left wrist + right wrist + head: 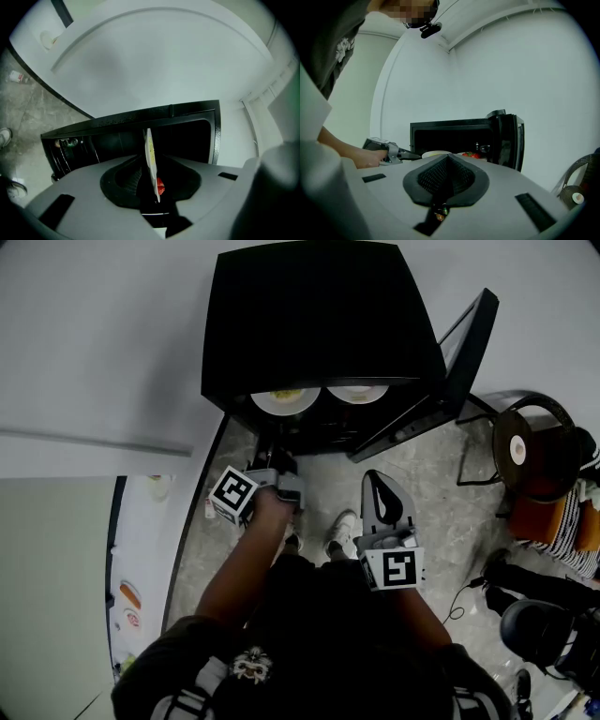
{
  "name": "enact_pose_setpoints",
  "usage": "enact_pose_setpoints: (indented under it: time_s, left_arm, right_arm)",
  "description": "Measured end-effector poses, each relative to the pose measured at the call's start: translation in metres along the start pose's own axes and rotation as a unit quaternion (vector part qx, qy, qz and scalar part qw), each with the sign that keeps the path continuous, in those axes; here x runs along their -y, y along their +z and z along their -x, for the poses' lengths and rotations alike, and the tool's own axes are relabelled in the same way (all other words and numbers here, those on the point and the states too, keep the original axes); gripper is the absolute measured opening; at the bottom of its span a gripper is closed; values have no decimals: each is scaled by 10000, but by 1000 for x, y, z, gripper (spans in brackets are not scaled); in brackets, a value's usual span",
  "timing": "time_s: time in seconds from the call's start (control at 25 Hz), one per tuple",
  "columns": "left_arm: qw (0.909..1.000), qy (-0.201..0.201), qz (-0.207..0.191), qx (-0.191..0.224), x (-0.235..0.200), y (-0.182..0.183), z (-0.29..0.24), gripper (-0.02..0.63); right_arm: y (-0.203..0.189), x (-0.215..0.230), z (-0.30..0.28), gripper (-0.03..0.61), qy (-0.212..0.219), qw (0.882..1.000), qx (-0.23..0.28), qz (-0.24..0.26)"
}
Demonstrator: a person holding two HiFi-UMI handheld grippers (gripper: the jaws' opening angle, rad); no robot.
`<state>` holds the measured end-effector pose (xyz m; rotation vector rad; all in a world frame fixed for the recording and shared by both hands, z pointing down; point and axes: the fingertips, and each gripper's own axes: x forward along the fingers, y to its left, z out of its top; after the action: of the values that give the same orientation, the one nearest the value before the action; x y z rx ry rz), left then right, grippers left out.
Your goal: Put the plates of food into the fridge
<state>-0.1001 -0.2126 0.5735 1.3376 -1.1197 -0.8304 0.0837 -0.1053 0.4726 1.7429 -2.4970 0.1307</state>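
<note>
Two plates (285,399) in fridge (319,315); left tool (279,465) seemingly slack around one, right tool (378,488) closed empty, chair (534,456) nearby.

The person wears a black shirt (314,638) with a pale chest print (251,667), striped sleeves (183,701) and white shoes (342,532). The grey left tongs (279,463) and right tongs (380,482) carry black-and-white marker cubes (232,493).

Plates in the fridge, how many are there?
2. One plate sits front left in the fridge, the other plate beside it on the right; more may hide deeper inside.
</note>
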Motion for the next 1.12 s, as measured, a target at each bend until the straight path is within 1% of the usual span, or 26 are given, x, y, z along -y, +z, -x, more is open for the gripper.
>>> enact_pose_setpoints:
  time_s: [0.08, 0.16, 0.2, 0.28, 0.32, 0.36, 0.4, 0.44, 0.48, 0.52, 0.56, 0.6, 0.64, 0.68, 0.76, 0.8, 0.84, 0.88, 0.92, 1.0, 1.12]
  left_arm:
    - [9998, -7, -175, -7, 5, -3, 12, 100]
    - [9993, -98, -371, -27, 16, -7, 24, 100]
    - [9988, -204, -449, -30, 23, -9, 29, 100]
    - [9969, -542, -569, 7, 44, -12, 35, 98]
    - [9951, -674, -729, 33, 54, -14, 39, 92]
    - [9925, -739, -973, 57, 61, -14, 44, 83]
    - [9890, -785, -1251, 74, 69, -16, 49, 70]
    - [9836, -859, -1586, 79, 78, -18, 54, 58]
    - [9752, -966, -1992, 67, 88, -20, 60, 49]
    - [9637, -1084, -2441, 39, 99, -23, 65, 41]
    - [9495, -1193, -2902, -2, 110, -28, 69, 37]
    - [9332, -1276, -3359, -55, 119, -35, 74, 37]
    - [9147, -1332, -3814, -114, 127, -44, 78, 37]
    - [8936, -1371, -4271, -177, 133, -54, 83, 34]
    - [8478, -1400, -5106, -302, 141, -75, 91, 32]
    - [8285, -1379, -5416, -344, 143, -84, 95, 32]
    - [8149, -1333, -5629, -360, 143, -91, 99, 32]
    - [8065, -1267, -5765, -352, 142, -95, 101, 31]
    - [8010, -1185, -5859, -327, 142, -98, 104, 31]
    - [7937, -1001, -5995, -263, 139, -100, 110, 32]
    - [7851, -815, -6136, -236, 135, -100, 119, 31]
  right_arm:
    - [4, 0, 1, 25, 39, 10000, 76, 4]
    - [5, -1, 4, 25, 62, 10000, 71, -30]
    - [5, -2, 6, 25, 75, 9999, 56, -49]
    - [4, -4, 8, 25, 118, 9999, 41, -76]
    - [4, -5, 8, 25, 156, 9998, 58, -88]
    - [4, -6, 9, 25, 203, 9997, 85, -94]
    - [4, -6, 10, 25, 251, 9996, 115, -97]
    - [5, -7, 12, 25, 295, 9994, 153, -101]
    - [7, -8, 13, 25, 331, 9992, 201, -103]
    - [10, -9, 14, 25, 366, 9989, 262, -104]
    - [13, -10, 15, 25, 407, 9985, 343, -117]
    - [17, -11, 17, 25, 455, 9980, 422, -144]
    - [19, -11, 19, 25, 506, 9975, 456, -159]
    - [20, -10, 22, 25, 567, 9973, 449, -145]
    - [25, -13, 24, 25, 736, 9959, 505, -159]
    - [29, -16, 25, 25, 836, 9946, 593, -189]
    - [33, -20, 25, 25, 935, 9932, 674, -189]
    - [36, -22, 25, 25, 1021, 9920, 730, -158]
    - [39, -25, 25, 25, 1085, 9910, 771, -120]
    - [45, -28, 25, 25, 1131, 9898, 869, -67]
    - [54, -33, 28, 25, 1061, 9890, 1030, -1]
